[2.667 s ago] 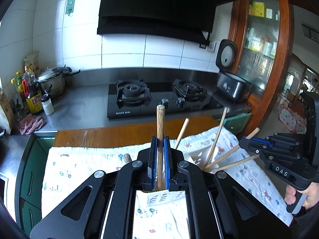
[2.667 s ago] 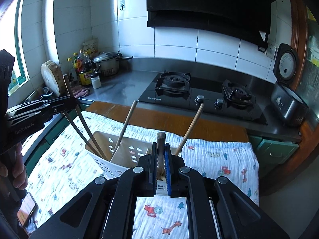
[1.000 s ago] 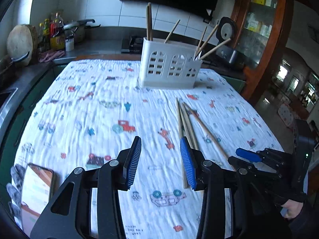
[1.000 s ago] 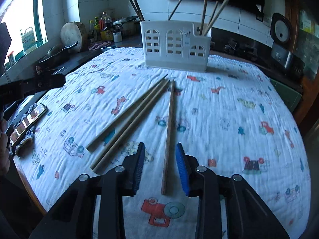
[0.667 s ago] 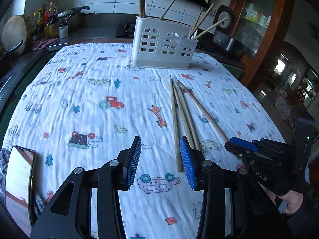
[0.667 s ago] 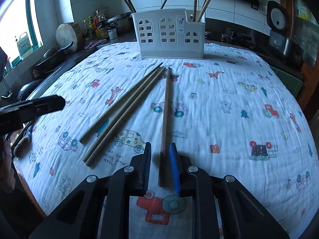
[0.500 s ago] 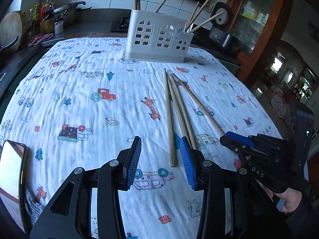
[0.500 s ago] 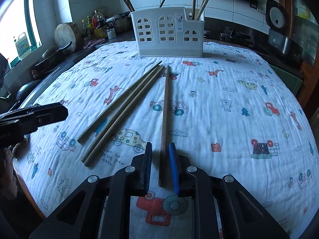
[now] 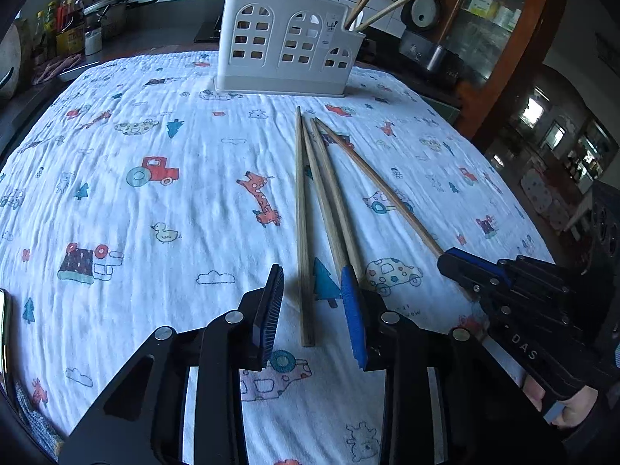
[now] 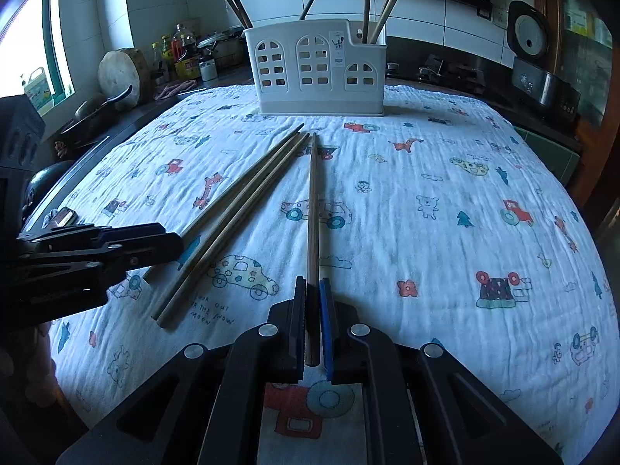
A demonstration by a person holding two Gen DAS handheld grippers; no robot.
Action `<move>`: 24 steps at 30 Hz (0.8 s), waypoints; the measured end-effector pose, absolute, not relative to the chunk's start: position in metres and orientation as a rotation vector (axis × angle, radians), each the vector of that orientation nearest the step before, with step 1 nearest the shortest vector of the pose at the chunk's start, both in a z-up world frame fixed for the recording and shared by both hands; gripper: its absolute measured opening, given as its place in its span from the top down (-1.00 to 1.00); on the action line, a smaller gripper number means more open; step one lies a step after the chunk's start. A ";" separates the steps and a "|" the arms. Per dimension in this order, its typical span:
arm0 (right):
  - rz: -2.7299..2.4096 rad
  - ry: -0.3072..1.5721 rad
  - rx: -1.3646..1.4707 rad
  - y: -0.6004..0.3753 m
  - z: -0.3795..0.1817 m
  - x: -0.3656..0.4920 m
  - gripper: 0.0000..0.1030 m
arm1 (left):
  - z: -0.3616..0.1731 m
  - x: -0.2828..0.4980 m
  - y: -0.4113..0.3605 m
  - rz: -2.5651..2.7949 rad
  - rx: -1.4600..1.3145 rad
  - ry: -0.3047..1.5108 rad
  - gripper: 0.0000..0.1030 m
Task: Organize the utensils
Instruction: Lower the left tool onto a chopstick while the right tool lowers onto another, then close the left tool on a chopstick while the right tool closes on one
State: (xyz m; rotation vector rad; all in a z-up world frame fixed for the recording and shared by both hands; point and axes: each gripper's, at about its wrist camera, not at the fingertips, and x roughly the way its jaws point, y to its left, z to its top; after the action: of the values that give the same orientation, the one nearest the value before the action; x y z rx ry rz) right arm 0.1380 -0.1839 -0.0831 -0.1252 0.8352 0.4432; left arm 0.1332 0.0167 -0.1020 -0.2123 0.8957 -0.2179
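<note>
Several wooden chopsticks lie on the patterned cloth (image 9: 162,147) in front of a white utensil holder (image 9: 285,42), which also shows in the right wrist view (image 10: 319,68) with more chopsticks standing in it. My left gripper (image 9: 314,302) is open low over the cloth, with the end of the leftmost chopstick (image 9: 302,232) between its jaws. My right gripper (image 10: 313,298) is shut on the near end of the rightmost chopstick (image 10: 313,201), which still lies along the cloth. The right gripper also shows in the left wrist view (image 9: 461,267).
A phone (image 9: 3,333) lies at the cloth's near left edge. Bottles (image 10: 178,54), a pot and a wooden board (image 10: 120,73) stand on the counter at far left. A rice cooker (image 10: 534,66) sits at far right, by a wooden cabinet (image 9: 500,27).
Both grippers dropped chopsticks in the holder, then came down to those on the cloth. The right jaws closed on the rightmost chopstick. The left gripper moved forward around the leftmost one, staying open.
</note>
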 end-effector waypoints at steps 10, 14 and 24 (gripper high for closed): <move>0.449 0.765 -0.111 -0.189 -0.053 0.131 0.87 | -0.107 0.137 0.012 -0.194 -0.186 0.894 0.59; 0.450 0.715 -0.111 -0.191 -0.036 0.129 0.87 | -0.106 0.138 0.003 -0.136 -0.110 0.887 0.85; 0.460 0.608 -0.126 -0.193 0.019 0.141 0.87 | -0.057 0.125 0.018 -0.148 -0.131 0.779 0.88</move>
State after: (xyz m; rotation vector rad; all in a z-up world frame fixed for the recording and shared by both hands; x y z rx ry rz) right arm 0.1408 -0.1933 0.0194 -0.1260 0.6080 0.4596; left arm 0.1254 0.0178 -0.0572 -0.1310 0.7790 -0.1477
